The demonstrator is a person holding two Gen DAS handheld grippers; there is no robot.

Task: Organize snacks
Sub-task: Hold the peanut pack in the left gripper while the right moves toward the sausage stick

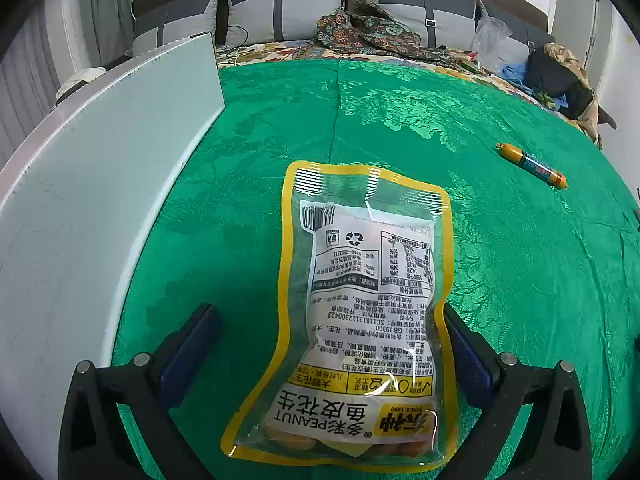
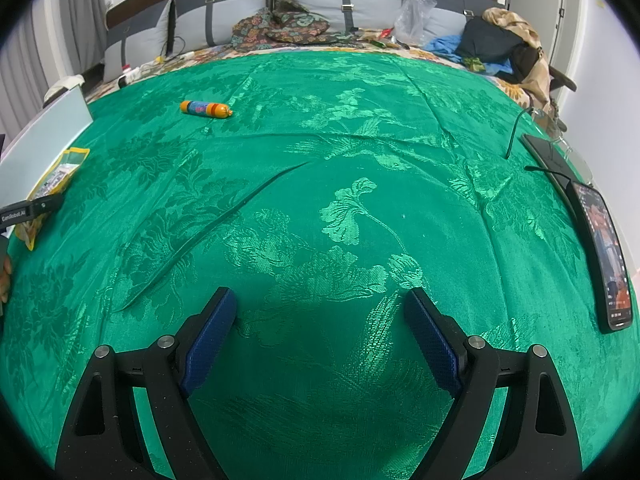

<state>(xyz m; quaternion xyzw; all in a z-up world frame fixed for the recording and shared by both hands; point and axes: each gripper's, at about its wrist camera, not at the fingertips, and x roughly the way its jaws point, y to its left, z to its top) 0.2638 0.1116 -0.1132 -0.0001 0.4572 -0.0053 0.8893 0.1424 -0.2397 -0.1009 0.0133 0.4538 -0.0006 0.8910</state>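
The left gripper (image 1: 332,344) is hanging over a green cloth (image 1: 400,128) with its jaws spread wide apart. A bag of peanuts (image 1: 352,312) is lying flat on the cloth between the two blue pads (image 1: 188,352). The pad on the left is standing well apart from the bag. The pad on the right is sitting just beside the bag's yellow edge, and it is too hard to tell if it is touching. The bag is not being squeezed. It has a clear front, a yellow border and a white label with printed words. The near end of the bag is lying low between the black arms of the gripper, and its far end is pointing away across the cloth.

A white board (image 1: 100,168) is standing on the left, near the bag. A small orange sausage stick (image 1: 532,165) is lying far off to the right on the cloth, well apart from the bag.

The right gripper (image 2: 320,320) is also opened wide, and only green cloth is showing between its pads. A phone (image 2: 608,256) is lying at the right edge of the cloth. Grey pillows (image 1: 280,8) and a pile of clothes (image 2: 496,44) are sitting at the far end.
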